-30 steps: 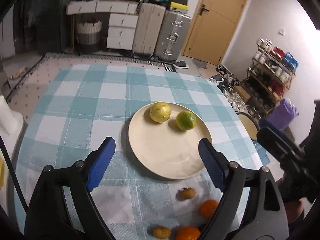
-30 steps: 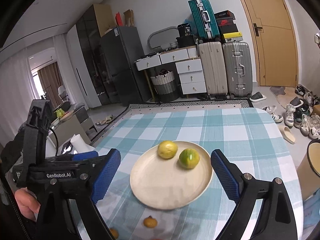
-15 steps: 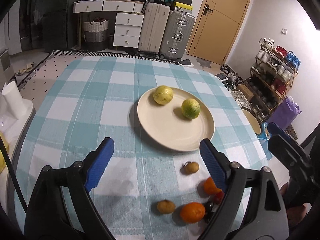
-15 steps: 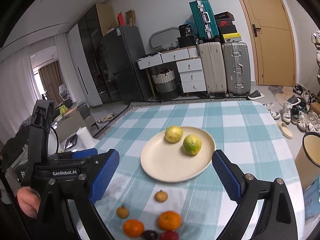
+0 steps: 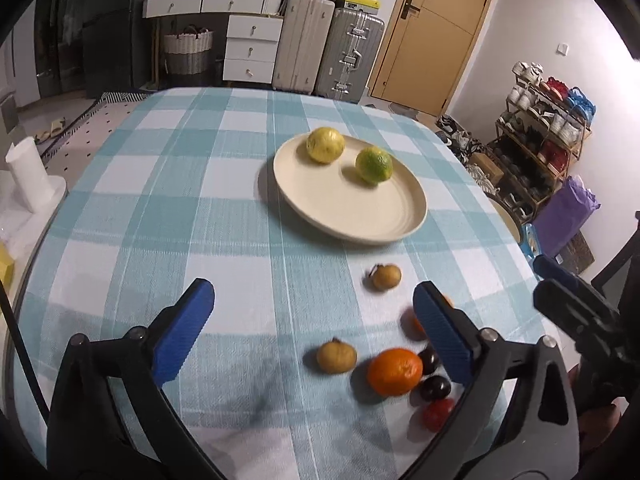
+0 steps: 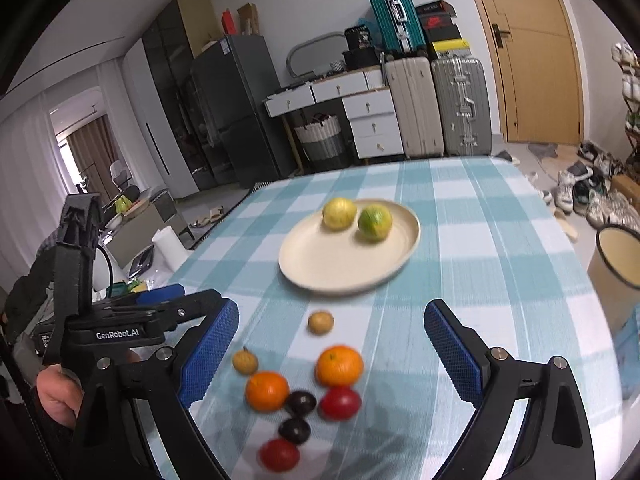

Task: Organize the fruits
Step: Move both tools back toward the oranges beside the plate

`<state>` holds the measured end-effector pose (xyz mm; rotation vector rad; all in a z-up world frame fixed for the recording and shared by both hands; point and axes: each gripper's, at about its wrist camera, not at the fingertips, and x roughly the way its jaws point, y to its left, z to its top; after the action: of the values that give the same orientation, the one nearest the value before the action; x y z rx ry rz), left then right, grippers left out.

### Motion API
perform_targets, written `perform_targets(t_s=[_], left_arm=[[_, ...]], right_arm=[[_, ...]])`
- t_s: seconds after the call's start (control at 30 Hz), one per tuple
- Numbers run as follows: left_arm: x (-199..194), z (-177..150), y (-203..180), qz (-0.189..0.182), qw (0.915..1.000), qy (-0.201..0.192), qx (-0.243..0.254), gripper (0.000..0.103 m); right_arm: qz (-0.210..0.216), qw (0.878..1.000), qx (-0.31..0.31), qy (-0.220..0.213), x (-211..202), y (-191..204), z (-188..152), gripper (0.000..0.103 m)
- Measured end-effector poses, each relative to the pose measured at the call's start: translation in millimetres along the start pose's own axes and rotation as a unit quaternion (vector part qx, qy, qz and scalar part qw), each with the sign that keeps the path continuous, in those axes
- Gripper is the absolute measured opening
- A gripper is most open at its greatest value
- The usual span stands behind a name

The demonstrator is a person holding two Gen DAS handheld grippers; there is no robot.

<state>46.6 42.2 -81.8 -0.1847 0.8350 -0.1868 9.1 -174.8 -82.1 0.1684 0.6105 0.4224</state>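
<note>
A round cream plate (image 6: 320, 268) sits mid-table on a teal-and-white checked tablecloth (image 6: 480, 248), holding a yellow fruit (image 6: 339, 213) and a green citrus (image 6: 374, 222). Nearer lie two oranges (image 6: 339, 365), two small tan fruits (image 6: 320, 322), two dark plums (image 6: 301, 402) and two red fruits (image 6: 339, 402). The left gripper (image 5: 312, 328) is opening, empty; the right gripper (image 6: 332, 344) gapes, empty. Suitcases (image 6: 436, 104) and white drawers (image 6: 372, 120) stand far behind.

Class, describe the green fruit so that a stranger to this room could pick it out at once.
Start at the checked tablecloth and find the cream plate on it. Two round fruits sit on the plate's far side, close together. The green fruit is the right-hand one, beside the yellow fruit; the other fruits lie off the plate.
</note>
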Motion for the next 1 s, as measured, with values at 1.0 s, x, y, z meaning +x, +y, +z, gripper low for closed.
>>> perform_targets(t_s=[1.0], left_arm=[[28.7,-47.3,14.9,0.013,0.9983,0.058,0.000,0.102]], right_arm=[[0.014,0.995,0.024,0.094,61.2,-10.8,-35.2,0.096]])
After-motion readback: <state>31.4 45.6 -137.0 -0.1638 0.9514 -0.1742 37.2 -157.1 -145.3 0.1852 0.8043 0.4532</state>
